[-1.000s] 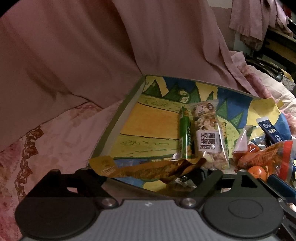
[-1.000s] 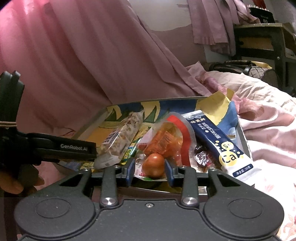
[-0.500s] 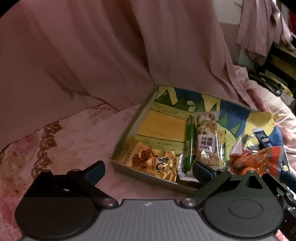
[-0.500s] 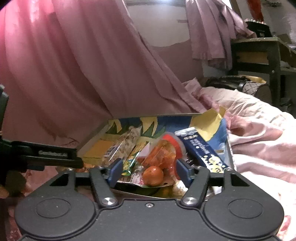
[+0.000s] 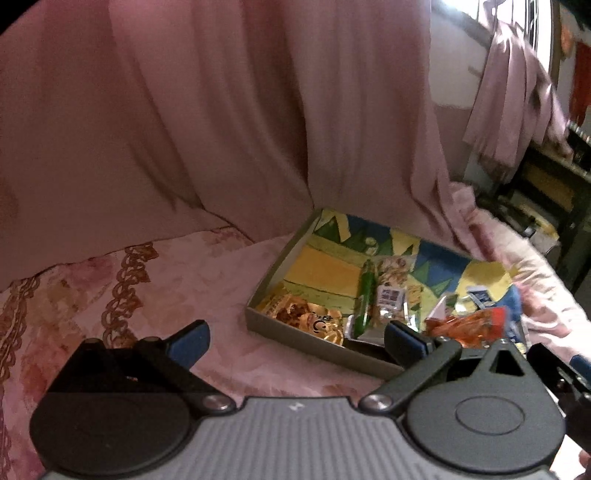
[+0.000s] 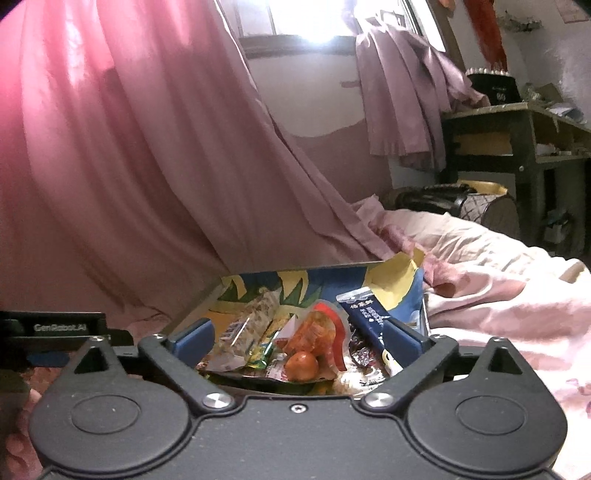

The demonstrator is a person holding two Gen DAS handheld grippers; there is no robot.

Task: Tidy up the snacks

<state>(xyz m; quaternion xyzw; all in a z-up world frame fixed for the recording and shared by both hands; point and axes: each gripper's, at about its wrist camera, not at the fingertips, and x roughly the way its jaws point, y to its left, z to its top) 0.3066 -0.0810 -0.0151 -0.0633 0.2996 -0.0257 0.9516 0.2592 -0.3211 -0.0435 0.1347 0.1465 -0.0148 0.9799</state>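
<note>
Both the left gripper (image 5: 295,341) and right gripper (image 6: 299,338) stand apart, empty; inside the tray (image 5: 303,338), the orange pouch (image 6: 319,332) looks light, crinkly, slippery — best pinched at its sealed edge

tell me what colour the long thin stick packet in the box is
Green, clearest in the left wrist view.

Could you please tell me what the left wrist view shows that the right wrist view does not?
Only the left wrist view shows the golden snack packet in the tray's near corner, and the open left gripper. Only the right wrist view shows the window, the shelf and the open right gripper. Both show the tray, green stick, nut bar and orange pouch.
</note>
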